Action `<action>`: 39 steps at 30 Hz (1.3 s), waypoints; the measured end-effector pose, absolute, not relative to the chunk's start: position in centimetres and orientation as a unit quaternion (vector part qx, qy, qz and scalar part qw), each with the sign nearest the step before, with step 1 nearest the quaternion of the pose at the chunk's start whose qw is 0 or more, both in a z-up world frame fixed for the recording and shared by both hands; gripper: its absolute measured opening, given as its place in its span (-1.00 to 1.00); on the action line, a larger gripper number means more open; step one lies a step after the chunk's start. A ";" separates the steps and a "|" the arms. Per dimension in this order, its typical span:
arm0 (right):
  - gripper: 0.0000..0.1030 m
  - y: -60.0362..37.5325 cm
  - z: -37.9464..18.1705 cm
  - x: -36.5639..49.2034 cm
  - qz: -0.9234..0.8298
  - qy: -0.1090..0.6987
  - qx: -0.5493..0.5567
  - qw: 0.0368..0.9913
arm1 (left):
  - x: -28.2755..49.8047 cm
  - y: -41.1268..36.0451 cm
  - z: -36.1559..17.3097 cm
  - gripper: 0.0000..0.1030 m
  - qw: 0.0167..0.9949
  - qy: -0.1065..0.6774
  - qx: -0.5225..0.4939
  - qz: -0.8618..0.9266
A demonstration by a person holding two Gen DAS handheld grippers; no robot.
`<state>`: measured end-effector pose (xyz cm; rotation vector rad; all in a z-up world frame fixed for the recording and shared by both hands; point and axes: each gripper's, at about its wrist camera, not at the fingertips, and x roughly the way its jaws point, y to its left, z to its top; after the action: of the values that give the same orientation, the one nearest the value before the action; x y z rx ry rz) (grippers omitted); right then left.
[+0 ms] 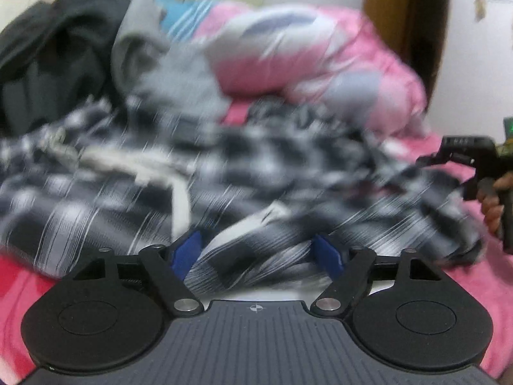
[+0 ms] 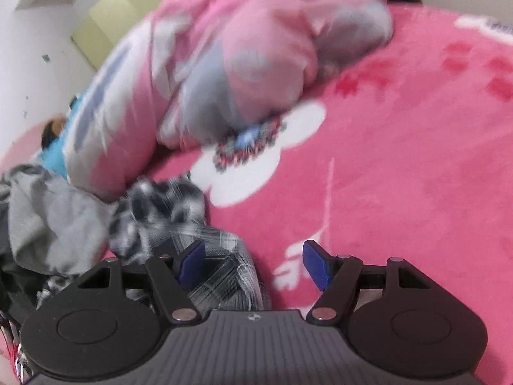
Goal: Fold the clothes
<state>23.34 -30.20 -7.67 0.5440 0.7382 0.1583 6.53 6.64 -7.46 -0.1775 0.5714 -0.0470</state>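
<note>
A black-and-white plaid shirt (image 1: 256, 166) lies crumpled across the pink bed, blurred by motion. My left gripper (image 1: 256, 250) is open just above its near edge, and a fold of the plaid cloth lies between and below the blue pads (image 1: 184, 255). In the right wrist view my right gripper (image 2: 253, 261) is open too. The shirt's end (image 2: 160, 205) runs under its left finger (image 2: 192, 260), and its right finger hangs over bare blanket. The left wrist view shows the right gripper (image 1: 429, 160) at the shirt's right edge, held by a hand (image 1: 493, 205).
A grey garment (image 1: 144, 54) and a dark jacket (image 1: 48, 57) are piled at the back left. A rolled pink quilt (image 1: 304, 57) lies behind the shirt. The pink flowered blanket (image 2: 400, 160) spreads to the right. A brown door (image 1: 416, 32) stands beyond the bed.
</note>
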 end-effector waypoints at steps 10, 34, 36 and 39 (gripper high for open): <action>-0.86 -32.6 -5.9 13.7 0.147 0.229 0.373 0.887 | 6.2 6.9 -7.6 0.48 0.953 0.289 -0.087 -0.022; -0.13 -40.7 -5.5 -9.9 -0.107 0.174 0.354 0.913 | 2.1 9.8 -1.3 0.55 0.951 0.253 -0.117 -0.135; -0.13 -41.4 -4.6 -9.1 -0.110 0.164 0.341 0.919 | 4.0 9.3 -0.6 0.56 0.950 0.252 -0.113 -0.145; -0.13 -41.2 -2.9 -5.3 -0.080 0.166 0.314 0.931 | 8.1 7.7 -0.2 0.56 0.949 0.264 -0.092 -0.144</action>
<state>-5.31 -41.21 -2.87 0.6426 0.3392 -0.1647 8.13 7.73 -0.22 -0.1863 0.5375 -0.2937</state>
